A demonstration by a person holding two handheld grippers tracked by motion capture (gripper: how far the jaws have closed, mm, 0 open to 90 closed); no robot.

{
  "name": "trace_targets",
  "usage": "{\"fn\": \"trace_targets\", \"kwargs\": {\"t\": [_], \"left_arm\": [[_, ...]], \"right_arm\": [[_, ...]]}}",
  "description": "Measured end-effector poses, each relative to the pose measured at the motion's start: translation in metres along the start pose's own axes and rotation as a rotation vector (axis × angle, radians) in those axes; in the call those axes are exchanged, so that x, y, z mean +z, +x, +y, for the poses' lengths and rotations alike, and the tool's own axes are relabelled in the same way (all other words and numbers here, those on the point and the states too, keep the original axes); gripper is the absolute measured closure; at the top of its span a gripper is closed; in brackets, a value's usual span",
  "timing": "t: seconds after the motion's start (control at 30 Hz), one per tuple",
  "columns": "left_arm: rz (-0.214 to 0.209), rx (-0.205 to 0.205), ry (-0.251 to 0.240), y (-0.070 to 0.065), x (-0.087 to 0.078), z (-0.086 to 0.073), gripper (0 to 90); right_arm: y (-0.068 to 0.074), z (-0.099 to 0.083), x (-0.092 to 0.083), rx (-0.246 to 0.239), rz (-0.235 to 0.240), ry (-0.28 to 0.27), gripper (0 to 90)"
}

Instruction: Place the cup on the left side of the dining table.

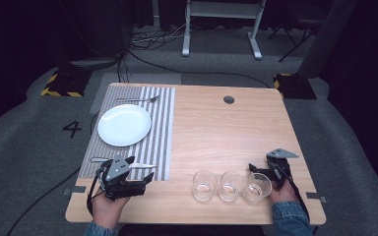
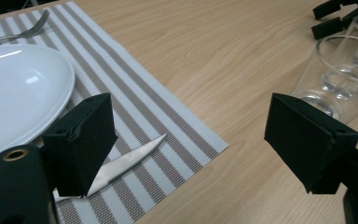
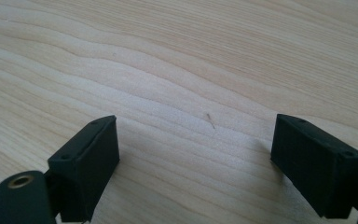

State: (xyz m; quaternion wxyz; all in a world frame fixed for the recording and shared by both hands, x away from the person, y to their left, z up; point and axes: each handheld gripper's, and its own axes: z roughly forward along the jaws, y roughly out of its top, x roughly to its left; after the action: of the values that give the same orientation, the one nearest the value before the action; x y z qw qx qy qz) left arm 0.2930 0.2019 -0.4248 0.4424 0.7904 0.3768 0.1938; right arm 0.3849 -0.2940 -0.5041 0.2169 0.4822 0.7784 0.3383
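Note:
A white plate lies on a grey striped placemat at the table's left, with a fork beyond it. A knife lies along the mat's near edge. My left gripper hovers open just over it, and the blade runs under the left jaw of the left gripper. Three empty glasses stand in a row near the front edge. My right gripper is open beside the rightmost glass, and my right gripper has bare wood between its jaws.
The wooden table has a round cable hole at the back. The nearest glass stands to the right of my left gripper. Beyond the table are cables and a white frame on the grey floor.

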Motion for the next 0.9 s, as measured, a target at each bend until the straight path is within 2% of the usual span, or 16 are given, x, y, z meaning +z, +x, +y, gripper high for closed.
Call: {"fn": "trace_targets", "kwargs": {"t": [0.23,0.43,0.53,0.63,0.9], "left_arm": [[-0.052,0.037,0.001,-0.010,0.013,0.012,16.4],[-0.080,0.052,0.002,-0.015,0.021,0.018,16.3],[-0.111,0.047,-0.011,-0.019,0.027,0.022,16.3],[-0.136,0.058,-0.007,-0.022,0.034,0.027,16.3],[-0.201,0.104,-0.005,-0.036,0.051,0.040,16.1]], "right_arm": [[0.000,0.000,0.000,0.000,0.000,0.000,15.4],[0.000,0.000,0.000,0.000,0.000,0.000,15.4],[0.000,0.000,0.000,0.000,0.000,0.000,15.4],[0.000,0.000,0.000,0.000,0.000,0.000,15.4],[0.000,0.000,0.000,0.000,0.000,0.000,15.4]]}}
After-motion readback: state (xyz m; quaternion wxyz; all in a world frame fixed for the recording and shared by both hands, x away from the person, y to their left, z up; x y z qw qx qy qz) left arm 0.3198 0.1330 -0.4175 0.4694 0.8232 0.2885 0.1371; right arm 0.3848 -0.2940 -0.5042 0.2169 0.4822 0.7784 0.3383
